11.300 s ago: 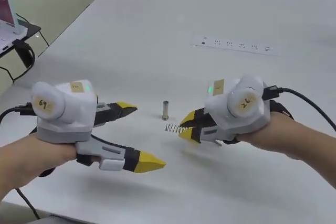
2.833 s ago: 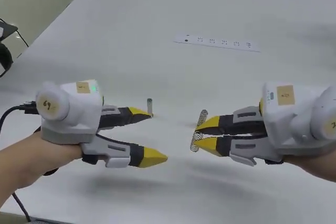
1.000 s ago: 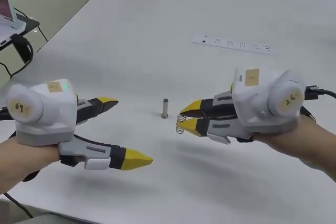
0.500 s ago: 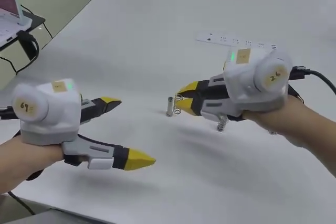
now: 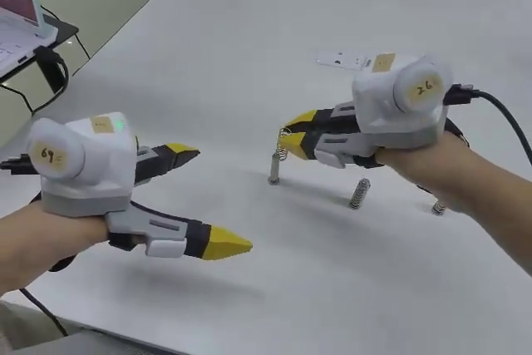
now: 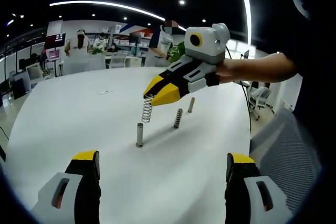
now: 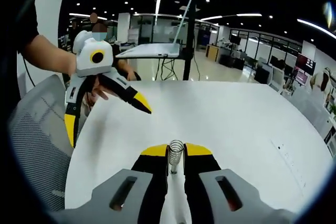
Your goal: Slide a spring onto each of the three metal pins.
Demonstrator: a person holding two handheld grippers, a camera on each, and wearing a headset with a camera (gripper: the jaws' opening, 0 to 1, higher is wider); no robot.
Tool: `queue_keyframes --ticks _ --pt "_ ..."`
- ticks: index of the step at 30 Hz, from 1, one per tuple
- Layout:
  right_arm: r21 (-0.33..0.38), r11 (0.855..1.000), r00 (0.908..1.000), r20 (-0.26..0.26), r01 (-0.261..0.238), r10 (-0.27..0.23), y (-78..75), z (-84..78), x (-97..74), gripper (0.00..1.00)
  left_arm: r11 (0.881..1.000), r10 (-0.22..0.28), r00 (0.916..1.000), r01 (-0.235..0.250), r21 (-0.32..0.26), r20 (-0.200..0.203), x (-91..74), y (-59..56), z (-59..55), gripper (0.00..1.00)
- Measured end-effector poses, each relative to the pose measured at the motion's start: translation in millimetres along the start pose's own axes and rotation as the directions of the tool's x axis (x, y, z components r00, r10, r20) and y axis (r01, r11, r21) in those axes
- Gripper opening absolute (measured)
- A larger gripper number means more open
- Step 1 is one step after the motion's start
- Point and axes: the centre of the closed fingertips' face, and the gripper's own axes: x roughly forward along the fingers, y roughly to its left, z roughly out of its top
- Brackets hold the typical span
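Jaws of the right claw (image 7: 176, 151) are pressed onto a spring (image 7: 175, 157). They pinch it across the coil near its upper end, so most of the coil hangs free below. Spring is upright, its lower end right at the top of the bare pin (image 5: 273, 170); can't tell if the first turn is over the tip yet. Right gripper view looks along the coil, with the pin roughly lined up under it.

Left claw (image 5: 208, 197) is spread wide, holds nothing, and hovers above the table (image 5: 208, 56), well left of the pin.

To the right of the bare pin, near loaded pin (image 5: 359, 194) and far loaded pin (image 5: 438, 205) each stand upright with a spring on them, so judging by that, this looks like the last one.

Handling guess:
- Spring looks very light, thin wire, soft along its length and bendy sideways.
- A hard squeeze would likely flatten the turns or make it ping out of the yellow tips.
- Best hold is the one in place: light pinch high up, bottom turns left open to go over the pin.
- Pin looks small, stiff and smooth, standing free on the table, so a sideways nudge could probably topple it. A straight-down drop seems safest.

Further out, a power strip (image 5: 341, 60) lies on the table behind the right claw, and a laptop (image 5: 17, 14) sits off the table's left edge.
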Motion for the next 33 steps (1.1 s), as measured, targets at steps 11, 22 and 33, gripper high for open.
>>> queue_keyframes --ticks 11,22,33 --pt "0.008 1.0 0.9999 -0.014 0.005 -0.005 -2.7 -1.3 7.3 0.08 1.0 -0.011 0.9999 0.011 0.009 0.006 5.3 -0.1 7.4 0.98" --pt "0.017 1.0 0.9994 -0.033 -0.004 0.004 -1.2 -9.8 14.8 0.08 1.0 -0.011 0.9999 0.011 0.009 0.005 4.8 1.8 6.2 0.98" --pt "0.018 1.0 0.997 -0.076 -0.018 0.02 0.9 -26.2 24.7 0.08 1.0 -0.008 1.0 0.008 0.004 0.003 4.7 2.1 4.7 0.97"
